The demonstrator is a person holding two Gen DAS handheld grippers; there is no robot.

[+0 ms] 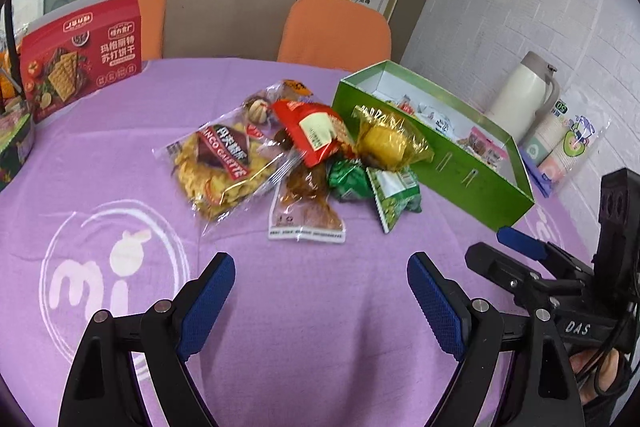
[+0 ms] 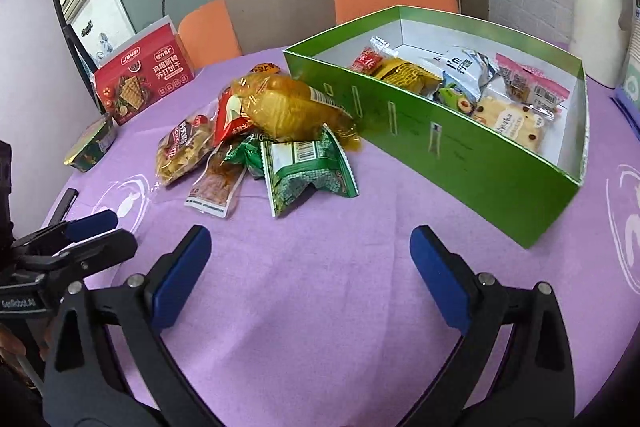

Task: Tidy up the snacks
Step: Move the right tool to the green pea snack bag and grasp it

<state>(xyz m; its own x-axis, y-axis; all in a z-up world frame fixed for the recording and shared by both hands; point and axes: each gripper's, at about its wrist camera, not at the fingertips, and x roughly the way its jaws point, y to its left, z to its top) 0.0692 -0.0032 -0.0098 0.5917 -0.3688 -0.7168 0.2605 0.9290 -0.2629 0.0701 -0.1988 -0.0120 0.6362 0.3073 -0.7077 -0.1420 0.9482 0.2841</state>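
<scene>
A pile of snack packets lies on the purple tablecloth (image 1: 312, 291): a clear chips bag (image 1: 224, 163), a red packet (image 1: 316, 131), a yellow packet (image 1: 388, 139), green packets (image 1: 394, 195) and a brown meat packet (image 1: 308, 207). The pile also shows in the right wrist view, with the yellow packet (image 2: 288, 107) on top and a green packet (image 2: 308, 171) in front. An open green box (image 2: 436, 143) holds several snacks. My left gripper (image 1: 320, 291) is open and empty, short of the pile. My right gripper (image 2: 310, 259) is open and empty, near the box's front.
A red cracker box (image 1: 80, 55) stands at the back left. A white thermos (image 1: 524, 91) and a pack of paper cups (image 1: 560, 143) stand right of the green box (image 1: 436, 163). Orange chairs (image 1: 336, 31) and a paper bag (image 1: 232, 11) are behind the table. A small tin (image 2: 90, 147) sits left.
</scene>
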